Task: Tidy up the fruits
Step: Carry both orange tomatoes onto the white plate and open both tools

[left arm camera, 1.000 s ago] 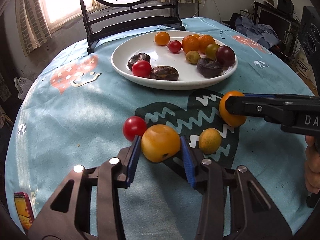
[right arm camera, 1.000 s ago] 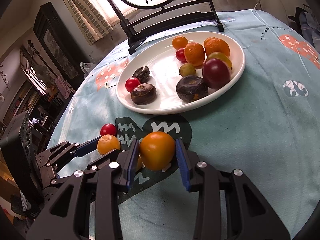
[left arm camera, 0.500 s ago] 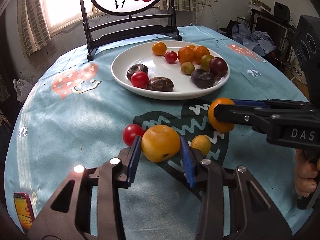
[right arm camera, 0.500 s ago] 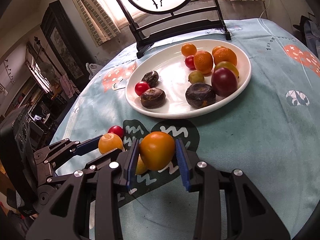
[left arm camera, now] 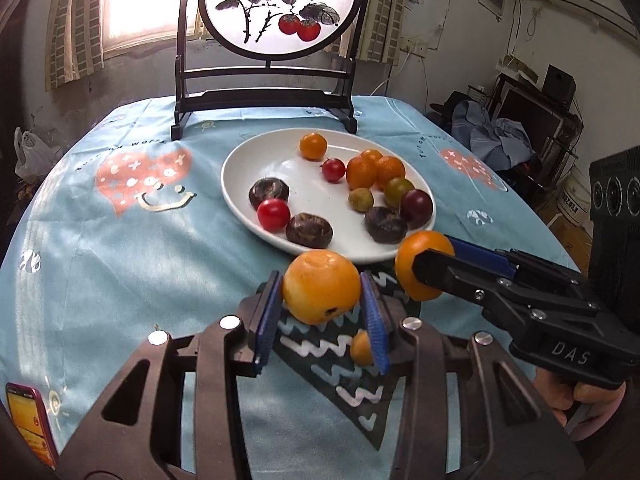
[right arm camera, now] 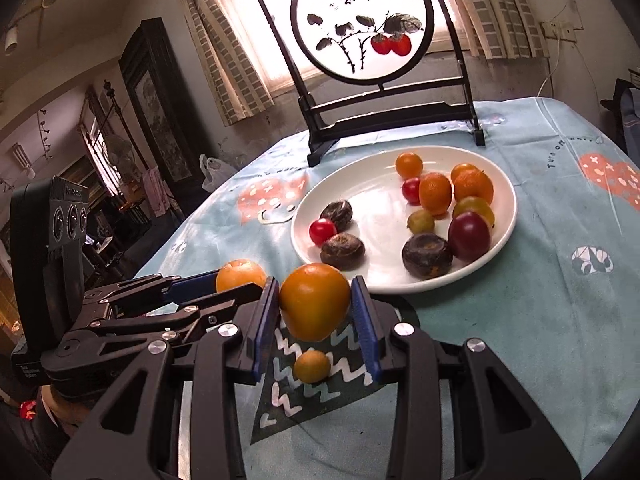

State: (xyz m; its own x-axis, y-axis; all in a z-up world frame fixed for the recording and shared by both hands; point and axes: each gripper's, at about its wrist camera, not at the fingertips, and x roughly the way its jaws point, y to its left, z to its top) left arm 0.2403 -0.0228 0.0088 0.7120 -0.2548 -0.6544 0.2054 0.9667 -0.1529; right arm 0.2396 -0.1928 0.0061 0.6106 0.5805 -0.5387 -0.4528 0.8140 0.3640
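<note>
Two oranges in my grip: left hand-held gripper (left arm camera: 322, 314) clamps one orange (left arm camera: 321, 286), right hand-held gripper (right arm camera: 316, 320) another orange (right arm camera: 314, 300), both near the plate (left arm camera: 240, 184).

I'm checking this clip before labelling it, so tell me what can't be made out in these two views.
- Small yellow fruit on the cloth: left wrist view, half hidden by the left gripper's finger.
- Orange in the right gripper: left wrist view, its finger covers its right side.
- Phone: left wrist view, cut off by the edge.
- Red cherry tomato from the cloth: neither view shows it.
</note>
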